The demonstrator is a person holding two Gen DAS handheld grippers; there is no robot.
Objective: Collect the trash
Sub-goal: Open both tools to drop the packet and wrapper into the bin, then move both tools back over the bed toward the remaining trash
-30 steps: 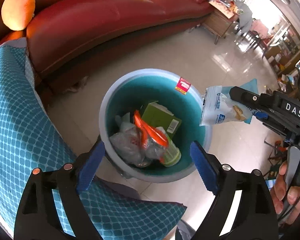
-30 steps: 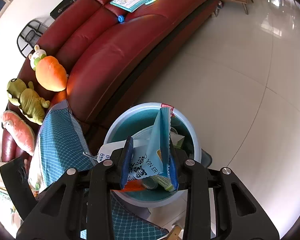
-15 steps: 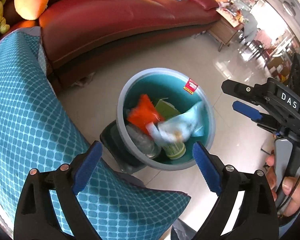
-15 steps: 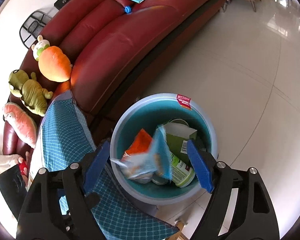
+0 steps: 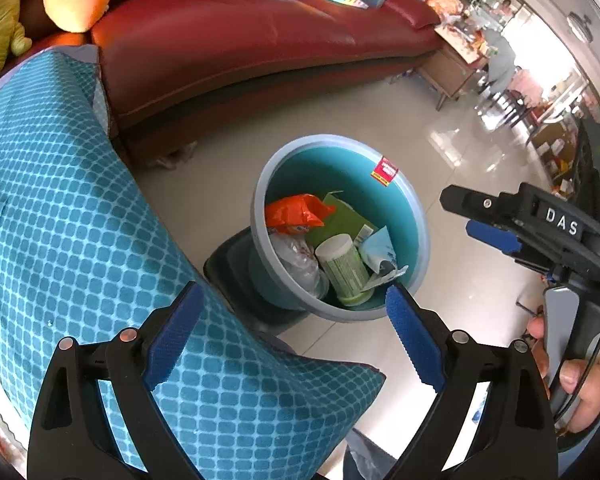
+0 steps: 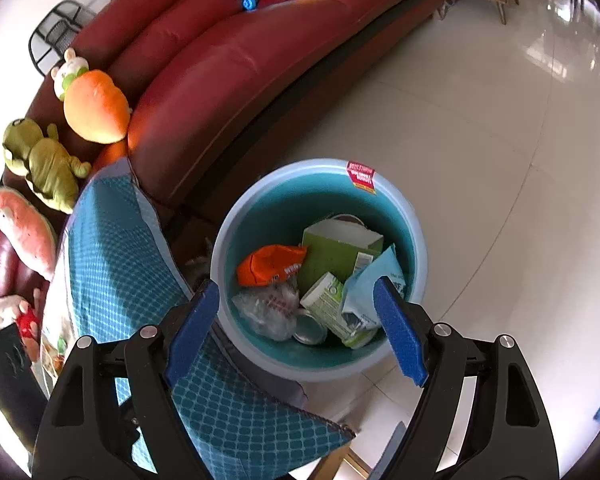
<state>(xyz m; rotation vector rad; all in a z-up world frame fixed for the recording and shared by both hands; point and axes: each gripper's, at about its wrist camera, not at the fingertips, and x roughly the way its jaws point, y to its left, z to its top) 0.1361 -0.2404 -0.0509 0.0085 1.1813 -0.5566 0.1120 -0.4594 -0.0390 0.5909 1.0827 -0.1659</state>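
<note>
A blue-grey bin (image 5: 418, 216) (image 6: 244, 216) with a teal inside stands on the tiled floor beside the sofa. In it lie a light blue snack bag (image 5: 378, 250) (image 6: 370, 288), an orange wrapper (image 5: 296, 212) (image 6: 270, 266), a green box (image 6: 340, 248), a green-white cup (image 5: 342, 266) (image 6: 324, 300) and a clear plastic bag (image 6: 266, 310). My left gripper (image 5: 294, 338) is open and empty above the bin's near rim. My right gripper (image 6: 296, 330) is open and empty over the bin; it also shows at the right of the left wrist view (image 5: 480, 220).
A red leather sofa (image 5: 240, 40) (image 6: 236, 60) curves behind the bin, with books and plush toys (image 6: 96, 100) on it. A teal patterned cushion (image 5: 60, 220) (image 6: 112, 248) lies close on the left. A wooden side table (image 5: 452, 68) stands at the sofa's end. A person's hand (image 5: 580, 384) holds the right gripper.
My right gripper opened and let go of the light blue snack bag, which dropped into the bin. Both grippers have drawn back a little from the bin.
</note>
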